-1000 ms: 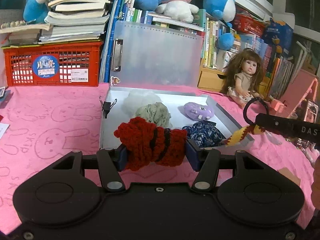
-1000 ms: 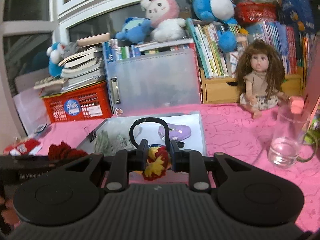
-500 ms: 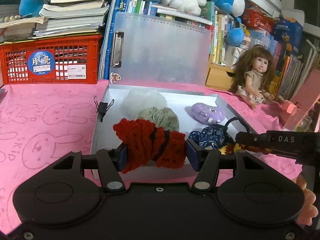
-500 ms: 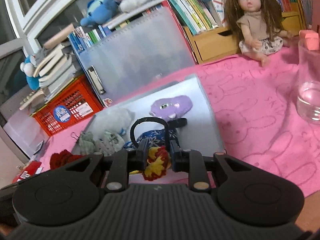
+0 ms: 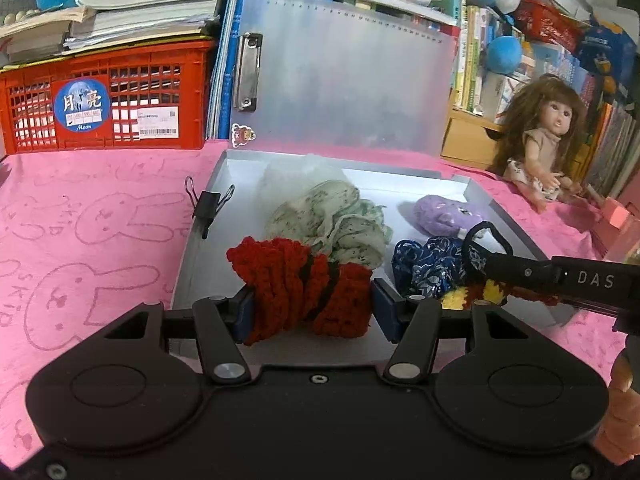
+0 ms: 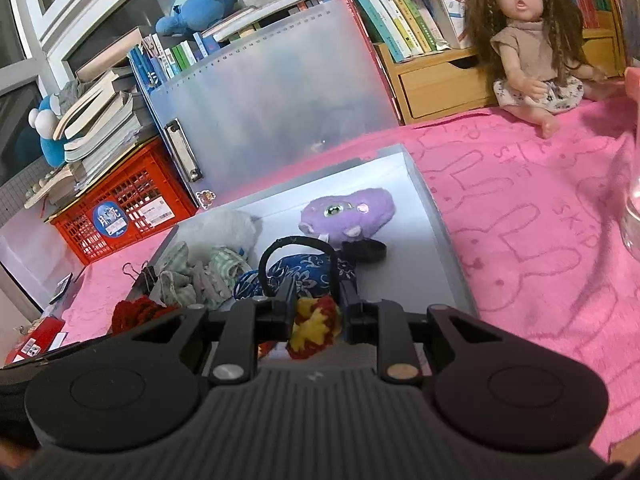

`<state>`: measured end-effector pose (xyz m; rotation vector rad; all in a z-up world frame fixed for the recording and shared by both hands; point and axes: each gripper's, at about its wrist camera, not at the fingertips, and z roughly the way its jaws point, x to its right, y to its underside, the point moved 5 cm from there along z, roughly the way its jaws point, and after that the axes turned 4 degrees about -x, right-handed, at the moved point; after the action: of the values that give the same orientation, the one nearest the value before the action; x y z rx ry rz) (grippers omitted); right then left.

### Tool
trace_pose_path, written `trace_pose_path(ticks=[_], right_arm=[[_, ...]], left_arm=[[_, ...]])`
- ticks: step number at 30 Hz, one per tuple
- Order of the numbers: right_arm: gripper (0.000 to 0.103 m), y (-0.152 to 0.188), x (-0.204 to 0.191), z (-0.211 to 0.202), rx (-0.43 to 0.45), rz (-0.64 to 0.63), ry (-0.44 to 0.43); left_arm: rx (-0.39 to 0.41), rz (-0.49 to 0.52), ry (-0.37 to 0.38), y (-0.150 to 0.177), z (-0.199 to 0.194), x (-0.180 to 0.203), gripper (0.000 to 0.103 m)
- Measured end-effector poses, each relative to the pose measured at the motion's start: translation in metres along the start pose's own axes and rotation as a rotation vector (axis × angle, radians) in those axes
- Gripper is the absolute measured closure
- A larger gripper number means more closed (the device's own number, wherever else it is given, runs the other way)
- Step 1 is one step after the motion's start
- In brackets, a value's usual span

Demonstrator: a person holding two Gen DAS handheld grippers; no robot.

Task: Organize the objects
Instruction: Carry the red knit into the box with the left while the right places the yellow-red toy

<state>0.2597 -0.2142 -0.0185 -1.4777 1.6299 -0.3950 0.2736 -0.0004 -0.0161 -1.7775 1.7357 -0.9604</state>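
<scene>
My left gripper (image 5: 310,302) is shut on a red crocheted scrunchie (image 5: 304,288) with a black band, held over the near edge of the open grey box (image 5: 192,256). My right gripper (image 6: 316,306) is shut on a yellow-and-red crocheted piece (image 6: 314,330) with a black elastic loop (image 6: 296,244), also over the box's near edge; it shows at the right of the left wrist view (image 5: 480,294). Inside the box lie a green cloth scrunchie (image 5: 332,220), a white one (image 5: 296,172), a blue patterned one (image 5: 428,264) and a purple plush (image 5: 444,212).
The box's translucent lid (image 5: 344,76) stands upright behind it. A black binder clip (image 5: 208,206) sits on the box's left wall. A red crate (image 5: 104,96) under books is back left, a doll (image 5: 544,140) back right, a glass (image 6: 634,200) at the right on the pink cloth.
Both grippers have moved forward and lower toward the box, each holding its piece. The right gripper now hangs over the blue scrunchie at the box's near right.
</scene>
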Motion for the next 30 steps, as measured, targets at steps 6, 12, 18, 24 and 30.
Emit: trace_pose_path(ticks=[6, 12, 18, 24, 30], right_arm=[[0.077, -0.007, 0.002, 0.010, 0.005, 0.005, -0.006], [0.077, -0.017, 0.000, 0.025, -0.001, 0.012, -0.028], [0.077, -0.019, -0.008, 0.035, -0.006, -0.026, -0.018], [0.076, -0.015, 0.000, 0.030, -0.020, -0.005, -0.040], [0.075, -0.008, -0.001, 0.026, -0.050, -0.022, -0.046]], left_arm=[[0.003, -0.009, -0.012, -0.006, 0.009, -0.002, 0.047], [0.003, -0.006, -0.029, -0.013, 0.018, 0.000, 0.047], [0.001, 0.001, -0.036, -0.015, 0.022, 0.001, 0.046], [-0.003, 0.021, -0.040, -0.013, 0.019, 0.002, 0.043], [-0.011, 0.039, -0.054, -0.012, 0.015, 0.003, 0.040]])
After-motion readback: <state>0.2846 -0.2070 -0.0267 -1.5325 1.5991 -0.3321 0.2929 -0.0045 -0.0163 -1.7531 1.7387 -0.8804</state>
